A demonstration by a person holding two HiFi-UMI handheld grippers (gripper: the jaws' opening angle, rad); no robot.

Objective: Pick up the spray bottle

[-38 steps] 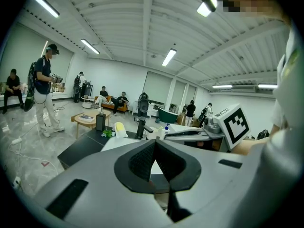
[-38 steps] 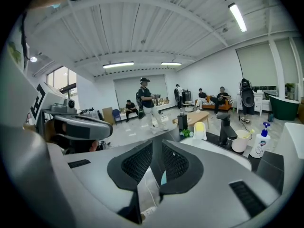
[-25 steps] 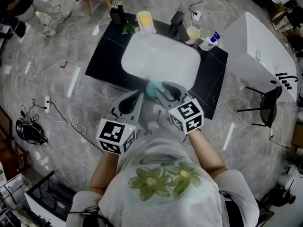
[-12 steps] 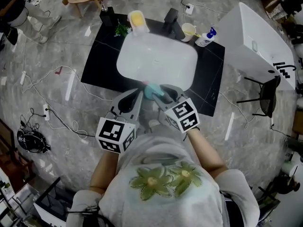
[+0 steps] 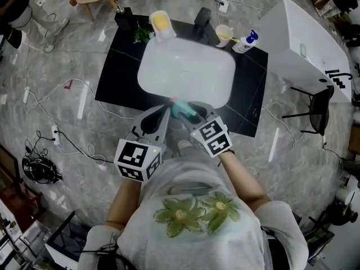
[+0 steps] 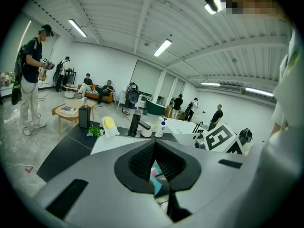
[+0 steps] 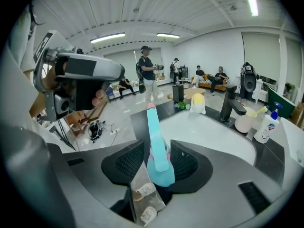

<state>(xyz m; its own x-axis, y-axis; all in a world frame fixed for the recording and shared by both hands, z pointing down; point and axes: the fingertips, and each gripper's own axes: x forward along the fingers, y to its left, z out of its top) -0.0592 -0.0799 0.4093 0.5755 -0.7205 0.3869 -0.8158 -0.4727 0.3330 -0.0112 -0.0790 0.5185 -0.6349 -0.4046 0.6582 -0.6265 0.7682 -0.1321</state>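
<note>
I have the right gripper [image 5: 190,112] at the near edge of the black counter [image 5: 119,72], just in front of the white sink basin's [image 5: 185,72] near rim. The teal spray bottle [image 5: 181,109] sits between its jaws. In the right gripper view the bottle's [image 7: 157,151] teal head and pink-tipped nozzle rise between the two dark ribbed pads. The jaws are opening and already stand wide. I see a gap between the bottle and the left-hand pad, while the other pad lies close against the bottle. I cannot tell from here whether the base of the bottle rests on the counter.

The left gripper [image 5: 163,115] hangs just beside the bottle, on its left in the head view, with its tips pointing toward it. In the left gripper view its jaws are drawn almost together, leaving only a thin slit with nothing in it. Through the slit I catch a sliver of the teal bottle [image 6: 155,175] beyond.

Along the far edge of the counter stand a black dispenser [image 5: 124,18], a small green plant [image 5: 142,35], a yellow-and-white holder [image 5: 160,23], a black faucet [image 5: 201,20], a pale cup [image 5: 224,36] and a white bottle with a blue top [image 5: 246,43]. Cables trail over the grey floor [image 5: 62,122].
</note>
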